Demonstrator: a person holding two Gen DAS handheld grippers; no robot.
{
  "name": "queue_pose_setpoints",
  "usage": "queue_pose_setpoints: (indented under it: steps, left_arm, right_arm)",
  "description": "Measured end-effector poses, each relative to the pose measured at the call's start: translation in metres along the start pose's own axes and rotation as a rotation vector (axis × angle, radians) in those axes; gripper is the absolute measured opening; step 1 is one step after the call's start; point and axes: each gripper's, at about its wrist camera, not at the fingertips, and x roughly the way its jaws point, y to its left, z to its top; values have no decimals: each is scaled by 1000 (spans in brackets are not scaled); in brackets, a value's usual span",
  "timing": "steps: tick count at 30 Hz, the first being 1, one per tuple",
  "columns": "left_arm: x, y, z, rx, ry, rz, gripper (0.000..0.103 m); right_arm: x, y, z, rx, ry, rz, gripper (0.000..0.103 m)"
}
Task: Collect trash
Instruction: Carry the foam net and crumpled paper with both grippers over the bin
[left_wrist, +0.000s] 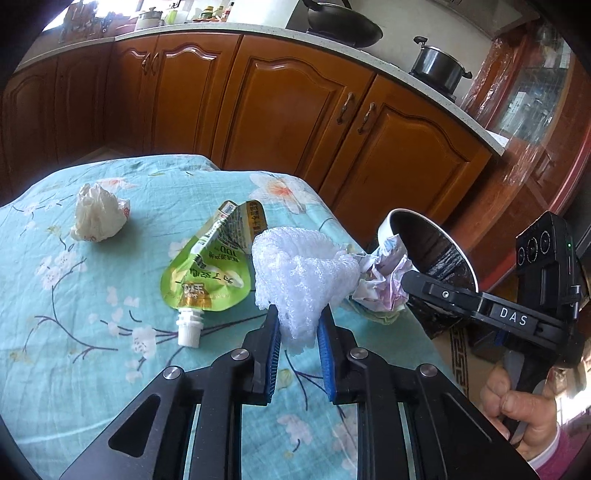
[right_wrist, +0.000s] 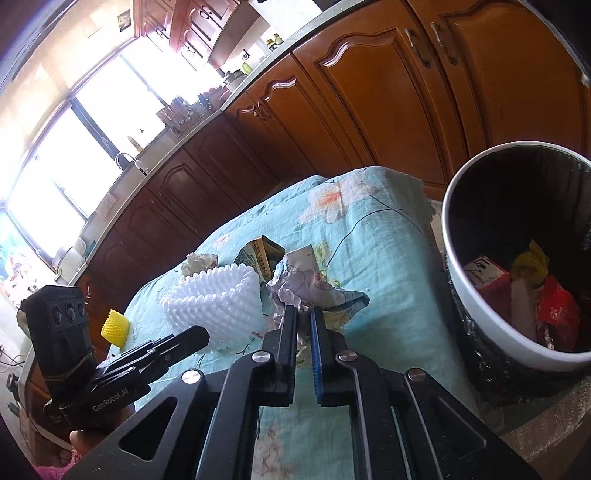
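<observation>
My left gripper (left_wrist: 297, 314) is shut on the lower end of a white foam fruit net (left_wrist: 299, 273), which stands up between its blue pads over the teal floral tablecloth (left_wrist: 74, 332). Just right of it, my right gripper (right_wrist: 303, 310) is shut on a crumpled printed paper (right_wrist: 310, 284) near the table's right edge. The foam net (right_wrist: 218, 302) also shows in the right wrist view, left of the paper. A green spouted drink pouch (left_wrist: 207, 273) lies flat to the left of the net. Farther left sits a crumpled white tissue (left_wrist: 99, 218).
A white-rimmed trash bin (right_wrist: 448, 229) with a black liner stands beside the table's right edge, holding red and yellow wrappers. A small yellow foam net (right_wrist: 115, 326) lies on the cloth behind the left gripper. Wooden kitchen cabinets (left_wrist: 280, 107) run behind the table.
</observation>
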Motion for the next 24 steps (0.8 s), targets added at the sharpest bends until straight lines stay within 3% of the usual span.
queue_pose_setpoints:
  steps: [24]
  left_arm:
    - [20,-92,-1,161,44,-85,18]
  right_arm:
    - [-113,-66,-15,84,-164,-135,7]
